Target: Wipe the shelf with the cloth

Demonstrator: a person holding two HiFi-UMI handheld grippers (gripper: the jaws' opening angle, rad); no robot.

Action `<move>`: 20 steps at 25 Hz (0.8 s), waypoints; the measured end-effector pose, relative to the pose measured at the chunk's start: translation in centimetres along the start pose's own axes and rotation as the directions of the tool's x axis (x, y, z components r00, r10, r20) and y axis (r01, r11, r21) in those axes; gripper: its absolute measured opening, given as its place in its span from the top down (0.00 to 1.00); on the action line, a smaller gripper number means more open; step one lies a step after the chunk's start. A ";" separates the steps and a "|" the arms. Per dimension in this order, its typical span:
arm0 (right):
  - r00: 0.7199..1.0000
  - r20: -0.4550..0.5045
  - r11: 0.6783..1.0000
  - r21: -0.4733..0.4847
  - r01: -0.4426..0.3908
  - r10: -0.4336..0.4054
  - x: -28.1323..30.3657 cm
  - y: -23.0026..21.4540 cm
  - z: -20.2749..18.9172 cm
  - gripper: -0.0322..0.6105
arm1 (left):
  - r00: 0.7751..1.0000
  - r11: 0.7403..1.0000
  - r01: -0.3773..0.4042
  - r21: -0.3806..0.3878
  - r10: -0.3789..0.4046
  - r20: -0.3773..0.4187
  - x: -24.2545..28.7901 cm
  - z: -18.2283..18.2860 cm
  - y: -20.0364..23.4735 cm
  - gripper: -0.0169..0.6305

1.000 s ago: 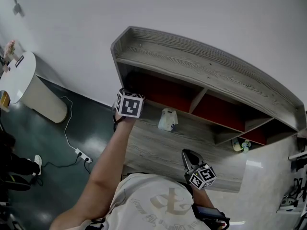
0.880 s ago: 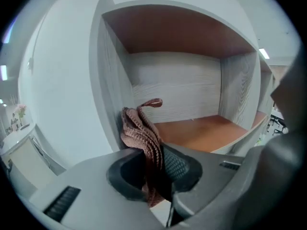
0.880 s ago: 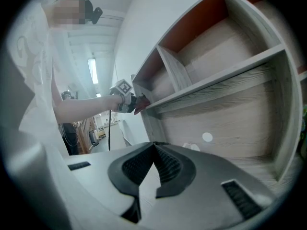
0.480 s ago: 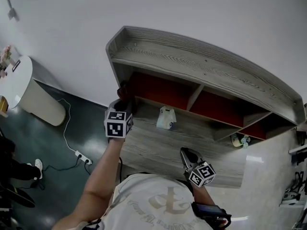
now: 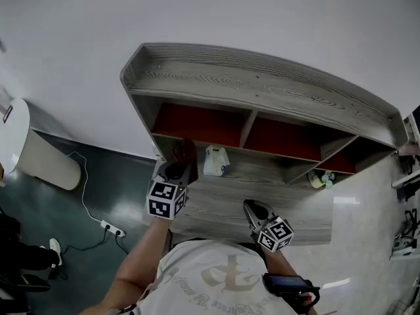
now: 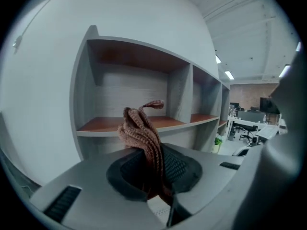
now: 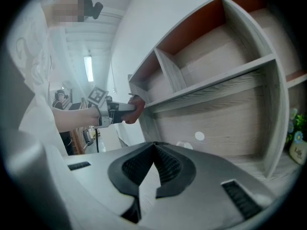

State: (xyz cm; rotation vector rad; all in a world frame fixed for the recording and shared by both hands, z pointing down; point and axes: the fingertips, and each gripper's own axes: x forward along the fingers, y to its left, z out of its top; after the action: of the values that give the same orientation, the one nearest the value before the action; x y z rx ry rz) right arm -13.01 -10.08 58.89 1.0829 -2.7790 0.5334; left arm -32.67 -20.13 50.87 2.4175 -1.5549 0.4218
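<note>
The grey wooden shelf unit (image 5: 262, 87) has red back panels and open compartments. My left gripper (image 5: 178, 169) is shut on a reddish-brown knitted cloth (image 5: 186, 151), at the left end of the lower board, beside a white object. In the left gripper view the cloth (image 6: 142, 128) bunches up out of the jaws in front of the shelf's left compartment (image 6: 129, 99). My right gripper (image 5: 252, 210) hangs lower, over the broad bottom board, shut and empty. The right gripper view shows that gripper (image 7: 154, 150) shut, with the left gripper (image 7: 117, 111) and cloth (image 7: 135, 107) at the shelf's edge.
A small white object (image 5: 215, 161) stands on the lower board just right of the cloth. A small potted plant (image 5: 319, 179) sits at the right end, also at the edge of the right gripper view (image 7: 297, 140). A round white table (image 5: 20, 143) and a power strip (image 5: 108, 228) lie at left.
The left gripper with the cloth has moved from the shelf's left upright to a spot closer to the white object. The right gripper has barely moved.
</note>
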 end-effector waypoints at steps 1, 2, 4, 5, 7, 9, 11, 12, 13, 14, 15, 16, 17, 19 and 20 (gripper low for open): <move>1.000 0.002 1.000 0.002 0.013 -0.013 -0.3 -0.2 0.0 0.94 | 1.000 1.000 0.028 0.012 -0.028 -0.002 0.3 0.0 -1.1 0.86; 1.000 0.004 1.000 0.004 0.024 -0.024 -0.6 -0.4 -0.1 0.94 | 0.998 0.998 0.056 0.025 -0.056 -0.005 0.6 0.1 -2.3 0.86; 0.999 0.010 0.999 0.006 0.045 -0.045 -1.2 -0.7 -0.1 0.94 | 0.994 0.993 0.106 0.047 -0.105 -0.014 1.1 0.2 -4.3 0.86; 0.998 0.013 0.998 0.007 0.055 -0.055 -1.5 -0.9 -0.1 0.94 | 0.992 0.991 0.125 0.051 -0.124 -0.018 1.4 0.2 -5.1 0.86; 0.997 0.019 0.997 0.012 0.073 -0.074 -2.1 -1.3 0.0 0.94 | 0.988 0.987 0.155 0.049 -0.154 -0.020 2.0 0.5 -6.4 0.86; 0.996 0.023 0.996 0.018 0.089 -0.090 -2.7 -1.6 -0.2 0.94 | 0.984 0.983 0.180 0.045 -0.179 -0.020 2.4 0.7 -7.8 0.86; 0.995 0.025 0.995 0.025 0.100 -0.101 -3.3 -1.9 -0.4 0.94 | 0.979 0.978 0.204 0.048 -0.203 -0.018 2.6 0.9 -9.4 0.86; 0.994 0.026 0.994 0.027 0.103 -0.104 -3.5 -2.1 -0.4 0.94 | 0.976 0.975 0.216 0.051 -0.216 -0.015 2.7 1.0 -10.1 0.86; 0.994 0.027 0.994 0.028 0.105 -0.105 -3.7 -2.3 -0.4 0.94 | 0.974 0.972 0.228 0.054 -0.228 -0.011 2.8 1.2 -10.8 0.86; 0.994 0.028 0.994 0.030 0.105 -0.106 -3.7 -2.5 -0.4 0.94 | 0.971 0.970 0.238 0.058 -0.238 -0.009 2.9 1.3 -11.4 0.86; 0.994 0.029 0.994 0.032 0.105 -0.106 -3.8 -2.7 -0.4 0.94 | 0.969 0.967 0.248 0.061 -0.248 -0.008 3.0 1.4 -12.0 0.86; 0.994 0.028 0.994 0.034 0.104 -0.105 -3.9 -2.8 -0.5 0.94 | 0.967 0.964 0.256 0.064 -0.256 -0.007 3.1 1.5 -12.6 0.86; 0.994 0.026 0.994 0.036 0.103 -0.104 -4.1 -2.9 -0.6 0.94 | 0.965 0.962 0.263 0.068 -0.264 -0.007 3.2 1.6 -13.3 0.86; 0.995 0.022 0.995 0.039 0.096 -0.097 -4.6 -3.2 -0.7 0.94 | 0.964 0.961 0.267 0.080 -0.267 -0.004 3.4 1.9 -14.4 0.86; 0.995 0.020 0.995 0.039 0.093 -0.093 -4.9 -3.4 -0.7 0.94 | 0.965 0.962 0.261 0.087 -0.261 -0.003 3.6 2.2 -14.9 0.86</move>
State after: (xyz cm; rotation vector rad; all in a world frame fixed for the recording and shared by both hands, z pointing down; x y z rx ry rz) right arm -7.13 -9.01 59.34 1.2264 -2.7308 0.5687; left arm -17.39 -17.88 49.50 2.6466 -1.2187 0.4350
